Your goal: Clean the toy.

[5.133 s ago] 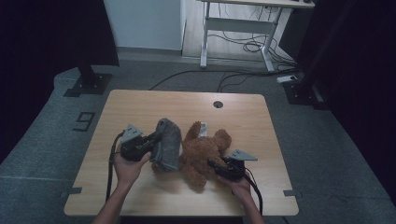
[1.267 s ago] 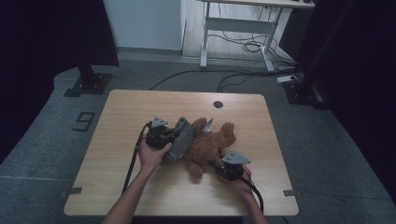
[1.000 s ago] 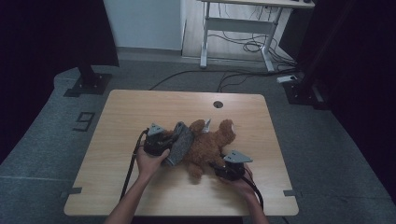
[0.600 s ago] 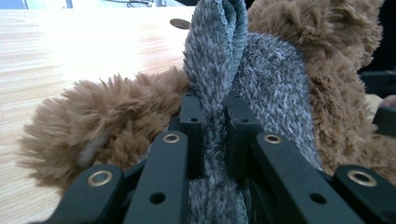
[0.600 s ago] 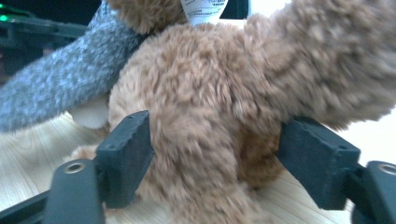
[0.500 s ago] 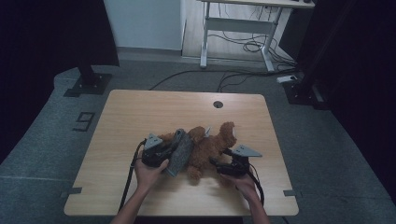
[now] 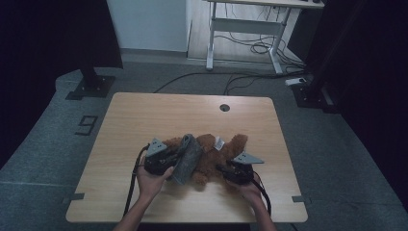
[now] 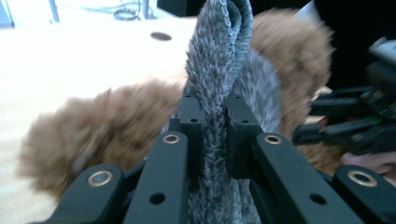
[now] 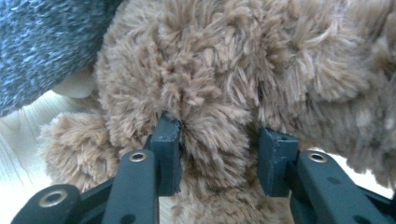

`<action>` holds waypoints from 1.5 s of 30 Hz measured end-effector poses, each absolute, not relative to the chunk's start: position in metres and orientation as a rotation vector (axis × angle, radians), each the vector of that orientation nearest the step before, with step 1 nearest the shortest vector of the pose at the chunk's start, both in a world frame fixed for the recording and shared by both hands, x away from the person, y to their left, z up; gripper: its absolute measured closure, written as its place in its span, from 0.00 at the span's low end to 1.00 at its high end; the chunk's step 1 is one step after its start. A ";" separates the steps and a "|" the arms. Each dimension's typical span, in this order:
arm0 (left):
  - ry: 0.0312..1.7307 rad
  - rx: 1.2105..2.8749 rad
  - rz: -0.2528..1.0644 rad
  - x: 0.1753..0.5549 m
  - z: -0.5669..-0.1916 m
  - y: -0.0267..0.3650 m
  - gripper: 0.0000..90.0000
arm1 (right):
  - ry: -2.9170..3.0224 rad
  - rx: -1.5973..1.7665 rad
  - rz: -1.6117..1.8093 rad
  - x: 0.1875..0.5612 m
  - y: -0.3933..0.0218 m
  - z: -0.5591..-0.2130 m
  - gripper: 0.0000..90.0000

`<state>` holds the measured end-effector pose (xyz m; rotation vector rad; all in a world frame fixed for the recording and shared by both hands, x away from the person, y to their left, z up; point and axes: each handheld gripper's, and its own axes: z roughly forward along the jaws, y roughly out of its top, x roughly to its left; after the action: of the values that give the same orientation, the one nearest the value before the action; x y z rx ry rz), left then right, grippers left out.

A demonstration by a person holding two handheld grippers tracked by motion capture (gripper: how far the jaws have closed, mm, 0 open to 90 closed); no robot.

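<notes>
Lying across the near middle of the wooden counter (image 7: 144, 115): brown teddy bear (image 7: 216, 151), long axis running left to right. Pinching a grey knit garment (image 7: 186, 156) tight at the bear's left end: left gripper (image 8: 215, 135). Closing just now around a furry limb on the bear's right: right gripper (image 9: 219, 154). Garment now drawn further over the bear than a second ago.

Brown plush bear (image 7: 216, 156) lying mid-table, grey knit garment (image 7: 186, 159) bunched over its left part.
</notes>
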<state>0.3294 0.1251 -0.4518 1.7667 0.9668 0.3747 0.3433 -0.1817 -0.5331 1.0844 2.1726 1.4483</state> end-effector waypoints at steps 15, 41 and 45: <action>0.820 1.905 0.299 0.352 -0.437 0.003 0.88 | 2.165 1.026 1.408 0.339 -0.181 -0.534 0.73; 1.123 1.728 0.385 0.349 -0.476 0.173 0.88 | 2.179 1.016 1.405 0.338 -0.184 -0.537 0.77; 1.190 1.739 0.415 0.351 -0.489 0.190 0.88 | 2.178 1.017 1.405 0.338 -0.184 -0.537 0.77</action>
<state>0.3514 0.1903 -0.4892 1.7394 1.1897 0.4149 0.3375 -0.1841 -0.5368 1.0174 2.1783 1.4052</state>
